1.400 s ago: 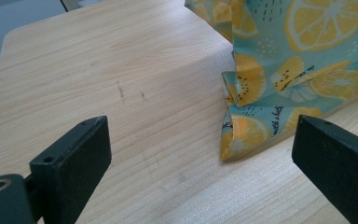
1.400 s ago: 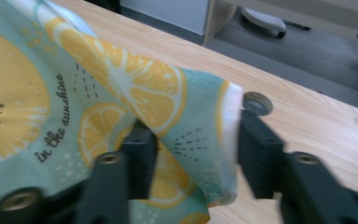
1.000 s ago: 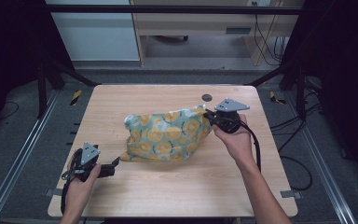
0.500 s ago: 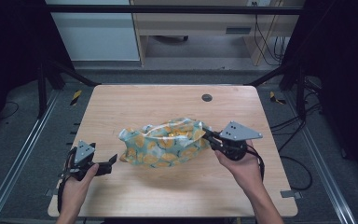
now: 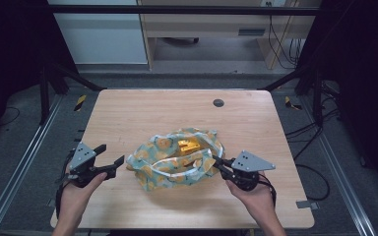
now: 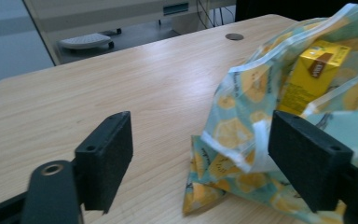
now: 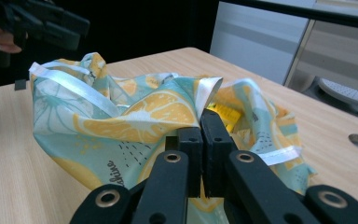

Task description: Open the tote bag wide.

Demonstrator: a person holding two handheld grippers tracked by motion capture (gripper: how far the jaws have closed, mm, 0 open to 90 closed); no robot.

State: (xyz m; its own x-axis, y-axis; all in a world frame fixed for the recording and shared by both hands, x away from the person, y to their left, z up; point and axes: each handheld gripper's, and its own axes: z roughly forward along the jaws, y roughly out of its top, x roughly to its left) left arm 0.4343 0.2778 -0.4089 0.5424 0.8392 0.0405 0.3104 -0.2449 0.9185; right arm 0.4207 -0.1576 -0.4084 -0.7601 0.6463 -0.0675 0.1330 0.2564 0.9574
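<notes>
The bag (image 5: 177, 160), a soft plastic one printed with orange slices, now lies low and spread on the tabletop (image 5: 142, 113), near the front edge at about 6 o'clock from the centre. A second ago it sat further back, bunched up tall, with the right gripper at its 3 o'clock side. Since then that gripper has dragged it toward the person, and the mouth has sagged open.

The right gripper (image 5: 219, 162) is clenched on the bag's rim at its 3 o'clock edge; the right gripper view shows both jaws pressed together with a fold of the printed film and its white band (image 7: 205, 95) caught between them.

The left gripper (image 5: 112, 156) is released, its jaws spread wide, just beside the bag's 9 o'clock corner. In the left gripper view the near corner of the bag (image 6: 223, 158) lies between the jaws but neither one touches it.

With the mouth open, a yellow box (image 5: 189, 145) shows inside, lying toward the 12 o'clock side of the bag.

My guess is that the pull brought the bag within reach of both hands. The likely next step is for the left gripper to close on the opposite rim, so the mouth can be held open or the box taken out.
</notes>
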